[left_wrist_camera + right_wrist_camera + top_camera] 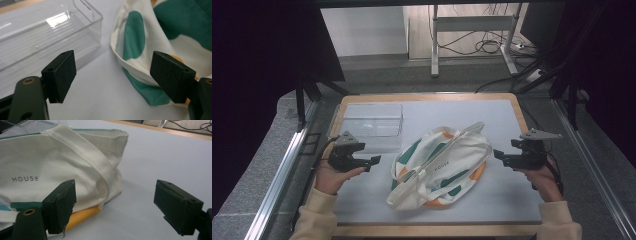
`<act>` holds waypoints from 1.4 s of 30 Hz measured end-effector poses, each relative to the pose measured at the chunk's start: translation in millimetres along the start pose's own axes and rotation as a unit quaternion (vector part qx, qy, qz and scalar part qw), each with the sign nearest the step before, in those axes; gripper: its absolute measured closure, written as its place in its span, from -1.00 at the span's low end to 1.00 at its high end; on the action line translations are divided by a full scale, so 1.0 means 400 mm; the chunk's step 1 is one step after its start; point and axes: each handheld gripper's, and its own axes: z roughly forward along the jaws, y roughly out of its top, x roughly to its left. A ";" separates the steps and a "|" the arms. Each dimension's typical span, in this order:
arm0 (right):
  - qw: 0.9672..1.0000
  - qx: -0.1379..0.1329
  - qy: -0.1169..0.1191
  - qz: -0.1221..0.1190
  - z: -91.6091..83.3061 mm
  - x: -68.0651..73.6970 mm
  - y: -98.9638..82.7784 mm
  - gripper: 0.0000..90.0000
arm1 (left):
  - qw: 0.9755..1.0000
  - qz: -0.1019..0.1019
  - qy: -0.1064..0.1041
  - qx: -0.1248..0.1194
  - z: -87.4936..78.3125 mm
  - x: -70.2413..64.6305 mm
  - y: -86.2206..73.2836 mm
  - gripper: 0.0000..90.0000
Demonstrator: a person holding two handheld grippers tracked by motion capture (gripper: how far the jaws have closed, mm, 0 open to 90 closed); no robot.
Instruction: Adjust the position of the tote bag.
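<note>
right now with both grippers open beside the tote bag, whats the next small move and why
Probably ease the right gripper in toward the near edge of the tote bag. Its jaws stand open and empty, short of the cloth, and the strap lies across the bag right ahead of them. The left gripper also waits open, apart from the bag, beside the clear box.

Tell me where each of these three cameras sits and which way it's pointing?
High view: above the person's side, looking forward and down on the table; both forearms, left gripper and right gripper show.
Left gripper view: rides the left gripper, looking along its open jaws at the clear box and the bag.
Right gripper view: rides the right gripper, jaws open, facing the bag's HOUSE side.
All three views share the bag.
</note>
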 end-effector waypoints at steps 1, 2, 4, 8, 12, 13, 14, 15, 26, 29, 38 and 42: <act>1.000 0.001 0.001 0.001 0.001 -0.003 -0.003 -0.60 | 1.000 0.000 0.002 -0.002 -0.003 0.001 -0.002 -0.50; 1.000 0.003 0.000 0.001 0.002 -0.006 -0.005 -0.60 | 1.000 -0.001 0.003 -0.005 -0.005 0.001 -0.003 -0.50; 1.000 0.005 -0.002 0.006 0.007 -0.009 -0.005 -0.60 | 1.000 0.001 0.004 -0.002 -0.006 0.001 -0.007 -0.50; 1.000 0.010 -0.009 0.006 0.014 -0.006 -0.003 -0.61 | 1.000 0.014 0.004 0.014 0.000 -0.007 -0.011 -0.49; 1.000 0.008 -0.016 0.010 0.001 0.002 -0.007 -0.61 | 1.000 0.020 0.002 0.022 0.000 -0.015 -0.012 -0.48; 1.000 0.008 -0.016 0.010 -0.003 0.003 -0.008 -0.61 | 1.000 0.020 0.001 0.023 -0.001 -0.017 -0.012 -0.48; 1.000 0.008 -0.017 0.008 -0.005 0.003 -0.009 -0.61 | 0.999 0.023 0.001 0.025 -0.001 -0.019 -0.012 -0.48; 1.000 0.008 -0.018 0.007 -0.006 0.002 -0.010 -0.61 | 0.999 0.025 0.002 0.028 -0.001 -0.020 -0.012 -0.48; 1.000 0.015 -0.022 0.003 0.006 -0.002 -0.016 -0.59 | 0.999 0.025 0.003 0.033 -0.006 -0.014 -0.008 -0.47; 1.000 0.015 -0.023 0.002 0.002 -0.003 -0.017 -0.59 | 0.999 0.026 0.003 0.036 -0.008 -0.017 -0.006 -0.47; 0.999 0.018 -0.033 0.004 0.001 -0.003 -0.014 -0.57 | 0.999 0.031 -0.017 0.038 -0.025 -0.029 0.000 -0.46; 0.999 0.021 -0.034 0.003 0.006 0.000 -0.013 -0.56 | 0.998 0.032 -0.027 0.040 -0.034 -0.034 0.000 -0.44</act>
